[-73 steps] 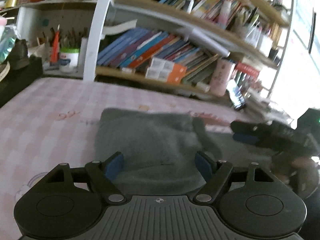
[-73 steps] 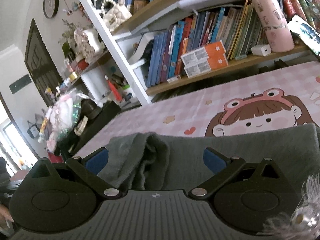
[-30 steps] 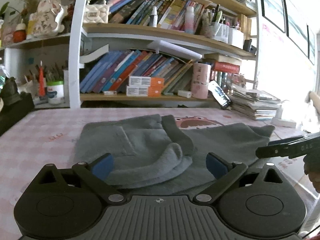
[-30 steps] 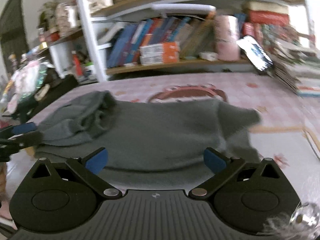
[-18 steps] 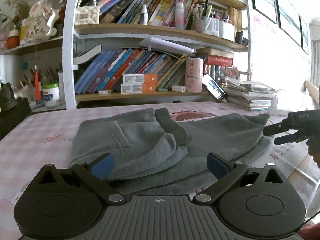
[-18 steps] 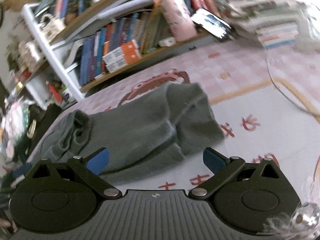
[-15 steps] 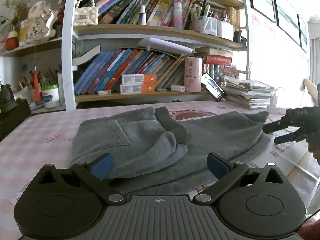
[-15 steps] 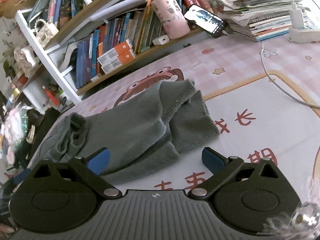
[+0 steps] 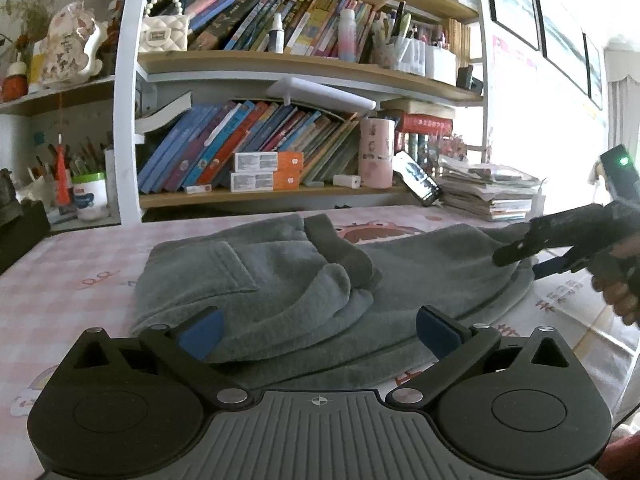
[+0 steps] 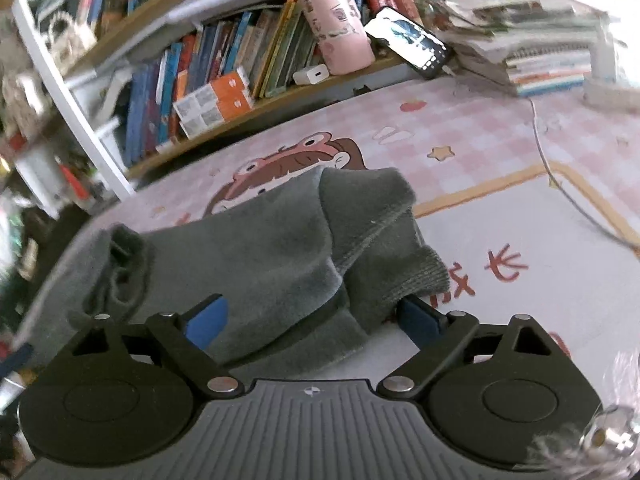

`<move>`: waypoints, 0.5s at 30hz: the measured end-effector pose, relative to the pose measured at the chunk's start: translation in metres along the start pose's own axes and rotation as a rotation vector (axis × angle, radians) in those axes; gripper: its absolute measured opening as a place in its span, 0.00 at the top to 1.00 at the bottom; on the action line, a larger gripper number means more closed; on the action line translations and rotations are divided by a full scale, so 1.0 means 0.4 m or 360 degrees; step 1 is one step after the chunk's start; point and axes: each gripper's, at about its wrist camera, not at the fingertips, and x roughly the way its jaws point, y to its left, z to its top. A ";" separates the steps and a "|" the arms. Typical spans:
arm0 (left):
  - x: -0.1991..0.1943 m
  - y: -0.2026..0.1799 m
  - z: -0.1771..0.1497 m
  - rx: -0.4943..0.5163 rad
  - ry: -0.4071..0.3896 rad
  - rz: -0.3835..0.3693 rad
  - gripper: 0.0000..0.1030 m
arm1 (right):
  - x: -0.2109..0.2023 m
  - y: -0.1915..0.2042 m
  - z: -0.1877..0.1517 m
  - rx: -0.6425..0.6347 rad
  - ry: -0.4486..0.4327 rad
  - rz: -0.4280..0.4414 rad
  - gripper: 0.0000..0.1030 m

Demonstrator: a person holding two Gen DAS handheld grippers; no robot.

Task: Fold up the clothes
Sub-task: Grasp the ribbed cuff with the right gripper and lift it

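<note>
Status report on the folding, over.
Left gripper open. Right gripper open, jaws closing around grey sweatshirt cuff. White cable nearby, clear.

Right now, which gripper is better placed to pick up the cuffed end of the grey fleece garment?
Right. The right gripper already straddles the ribbed cuff end of the grey fleece garment, jaws just been closing. The left gripper sits open at the opposite end.

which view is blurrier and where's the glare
Right wrist view: motion blur smears the bookshelf and the stacked papers, while the grey fleece garment stays fairly sharp. Left wrist view: crisp, but window glare washes out its right side.
</note>
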 end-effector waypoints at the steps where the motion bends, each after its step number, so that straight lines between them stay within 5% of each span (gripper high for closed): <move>1: 0.000 0.004 -0.001 -0.0014 -0.0001 -0.0016 0.00 | 0.006 0.004 0.000 -0.0011 -0.0003 -0.0015 0.10; 6: -0.001 0.019 -0.004 -0.0071 -0.0002 -0.0095 0.00 | 0.016 -0.014 0.021 0.0146 -0.0027 -0.0051 0.42; 15: -0.004 0.033 -0.005 -0.0118 -0.0016 -0.0171 0.00 | 0.005 -0.079 0.064 0.0650 -0.0105 0.0290 0.45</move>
